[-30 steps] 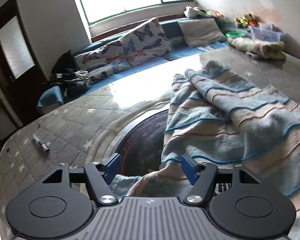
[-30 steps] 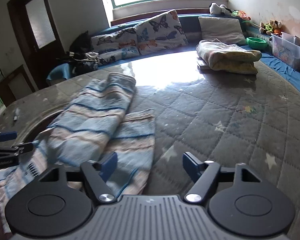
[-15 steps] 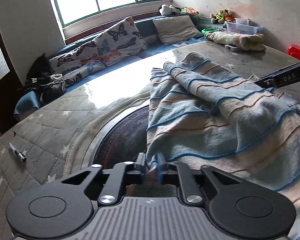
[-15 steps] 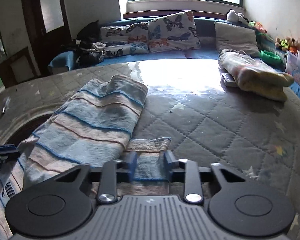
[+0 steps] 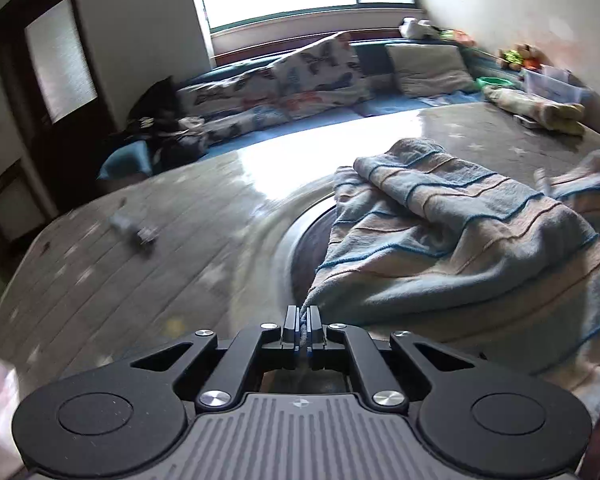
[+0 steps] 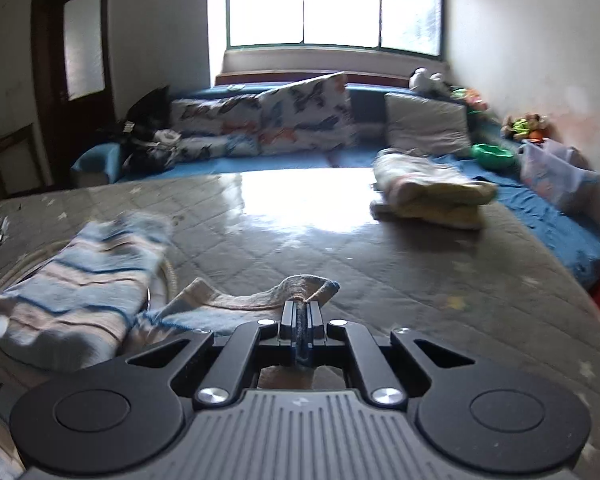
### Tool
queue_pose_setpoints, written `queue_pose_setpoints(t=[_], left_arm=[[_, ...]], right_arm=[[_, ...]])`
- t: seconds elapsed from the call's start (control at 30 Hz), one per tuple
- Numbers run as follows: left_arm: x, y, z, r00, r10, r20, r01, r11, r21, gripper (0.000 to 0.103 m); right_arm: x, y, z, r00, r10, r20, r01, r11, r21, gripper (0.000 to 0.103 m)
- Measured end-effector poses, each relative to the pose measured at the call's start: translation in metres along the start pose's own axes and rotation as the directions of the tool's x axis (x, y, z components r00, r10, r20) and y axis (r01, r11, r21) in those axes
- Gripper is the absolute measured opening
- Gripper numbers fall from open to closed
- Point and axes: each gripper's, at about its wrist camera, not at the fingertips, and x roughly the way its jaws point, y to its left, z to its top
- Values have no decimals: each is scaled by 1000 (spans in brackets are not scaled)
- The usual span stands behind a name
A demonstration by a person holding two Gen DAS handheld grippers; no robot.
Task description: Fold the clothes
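One striped garment (image 5: 452, 240), one folded bundle (image 6: 432, 192), perhaps three cushions (image 6: 304, 116).

Butterfly cushions (image 6: 300, 120) line the bench under the window (image 6: 332, 4), upper centre. A green bowl (image 6: 494, 156) sits right. A dark door (image 5: 56, 92) stands left.

Towel (image 5: 452, 236) blue-beige striped; cushion (image 6: 304, 108) butterfly-patterned.

A quilted grey mat (image 6: 400, 264) carries a striped towel (image 5: 460, 240), a folded blanket (image 6: 432, 196) and, seemingly, a pen (image 5: 134, 232).
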Motion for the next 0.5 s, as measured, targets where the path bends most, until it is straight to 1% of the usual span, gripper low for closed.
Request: queue_pose_setpoints(t=[0.17,0.23,0.27,0.37,0.43,0.5], left_arm=[[-33,15,-24,1000,21,-18,-21,999,-26,3],[-42,18,-33,999,24,-42,-26,999,-38,3],[-44,19,-37,998,21,-58,-23,999,-41,3],[-47,17,-51,995,5,-96,-7,1000,-18,4],[-50,17,-53,995,-13,-101,12,1000,-1,6],[-54,20,-50,996,-24,-91,24,1000,-5,9]], right_arm=[[-42,-22,-23,997,-73,34,72,997,34,4],[-57,-30,-35,994,-100,34,98,994,56,4],[-64,-34,-42,993,-114,27,111,991,68,4],[-77,-47,-64,991,-130,-32,133,986,101,4],[-82,-54,-74,988,-139,-67,145,984,107,6],[-88,-59,-77,988,-129,-85,139,983,119,7]])
